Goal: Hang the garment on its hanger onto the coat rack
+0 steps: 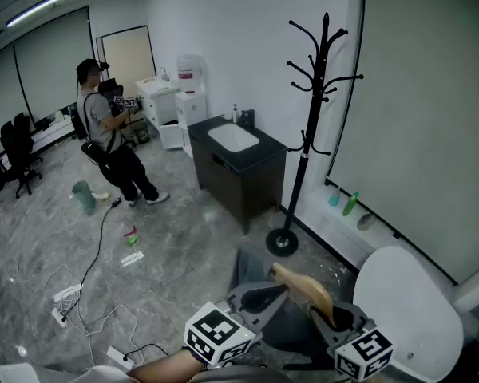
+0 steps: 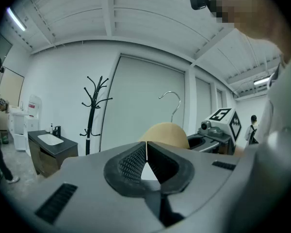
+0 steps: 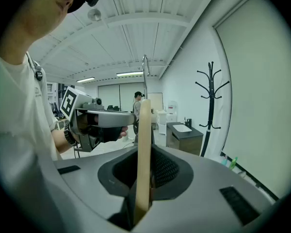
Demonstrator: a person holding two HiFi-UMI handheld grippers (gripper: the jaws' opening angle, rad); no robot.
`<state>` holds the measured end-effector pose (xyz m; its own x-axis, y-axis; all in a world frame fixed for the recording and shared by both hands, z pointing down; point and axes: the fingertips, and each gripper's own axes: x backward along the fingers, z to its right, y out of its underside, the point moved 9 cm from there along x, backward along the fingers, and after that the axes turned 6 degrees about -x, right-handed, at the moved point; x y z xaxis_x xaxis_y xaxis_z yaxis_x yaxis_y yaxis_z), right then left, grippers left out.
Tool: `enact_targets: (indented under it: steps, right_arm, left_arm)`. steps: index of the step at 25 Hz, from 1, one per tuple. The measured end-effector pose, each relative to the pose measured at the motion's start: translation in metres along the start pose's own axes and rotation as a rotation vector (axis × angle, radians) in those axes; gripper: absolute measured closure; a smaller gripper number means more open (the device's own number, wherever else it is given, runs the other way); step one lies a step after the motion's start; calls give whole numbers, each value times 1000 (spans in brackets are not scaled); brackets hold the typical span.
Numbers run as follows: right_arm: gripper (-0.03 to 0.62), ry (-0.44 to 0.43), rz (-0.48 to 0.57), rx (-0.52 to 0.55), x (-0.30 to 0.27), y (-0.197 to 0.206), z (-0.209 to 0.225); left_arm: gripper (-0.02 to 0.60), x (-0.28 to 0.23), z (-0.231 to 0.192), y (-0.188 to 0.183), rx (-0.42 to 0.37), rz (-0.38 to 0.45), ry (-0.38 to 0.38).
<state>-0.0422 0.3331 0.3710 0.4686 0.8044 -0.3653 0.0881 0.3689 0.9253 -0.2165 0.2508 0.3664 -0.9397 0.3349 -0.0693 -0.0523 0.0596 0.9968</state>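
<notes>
Two handheld grippers, one wooden hanger, one coat rack.

- Left gripper: jaws pressed together at the tips, with nothing seen between them. It sits low in the head view, left of the hanger.
- Right gripper: jaws pinch the hanger, which stands edge-on and upright between the pads.
- Hanger: pale wood. It lies between the two grippers near the bottom of the head view. In the left gripper view its rounded shoulder shows just beyond the jaw tips, with the metal hook rising above it.
- Coat rack: black, upright on a round base. It stands by the wall, just beside a dark sink cabinet and well apart from the hanger.
- Person: standing far back on the grey floor.
</notes>
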Motion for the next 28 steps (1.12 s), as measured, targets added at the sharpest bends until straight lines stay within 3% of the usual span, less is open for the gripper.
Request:
enact_targets:
  steps: [14,28]
  right_arm:
    - [536,32,0,-27,17,2,15]
    - [536,-12,28,-31,39,8,53]
  left_arm:
    - [568,-7,12,-1,-2,-24,14]
    - [568,-42,31,2,-14,-36,-23]
